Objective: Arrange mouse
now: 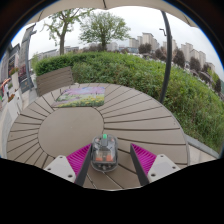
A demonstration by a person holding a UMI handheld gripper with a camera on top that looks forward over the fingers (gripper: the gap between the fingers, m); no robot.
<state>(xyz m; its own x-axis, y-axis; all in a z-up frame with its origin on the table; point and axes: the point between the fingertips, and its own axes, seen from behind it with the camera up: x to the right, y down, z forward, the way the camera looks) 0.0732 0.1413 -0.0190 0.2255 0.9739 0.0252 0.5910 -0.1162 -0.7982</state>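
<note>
A transparent grey mouse (pixel 104 152) with orange and green parts inside rests on the round slatted wooden table (pixel 60 130). It stands between my gripper's (pixel 111 152) two fingers, close to the left magenta pad (pixel 80 158), with a gap to the right pad (pixel 143 160). The gripper is open. A flat rectangular mat (pixel 82 95) with a greenish and pink print lies at the table's far side, well beyond the fingers.
A wooden chair back (pixel 55 78) stands behind the table's far left. A green hedge (pixel 150 80) surrounds the far and right sides, and a dark pole (pixel 165 55) rises on the right. Trees and buildings lie beyond.
</note>
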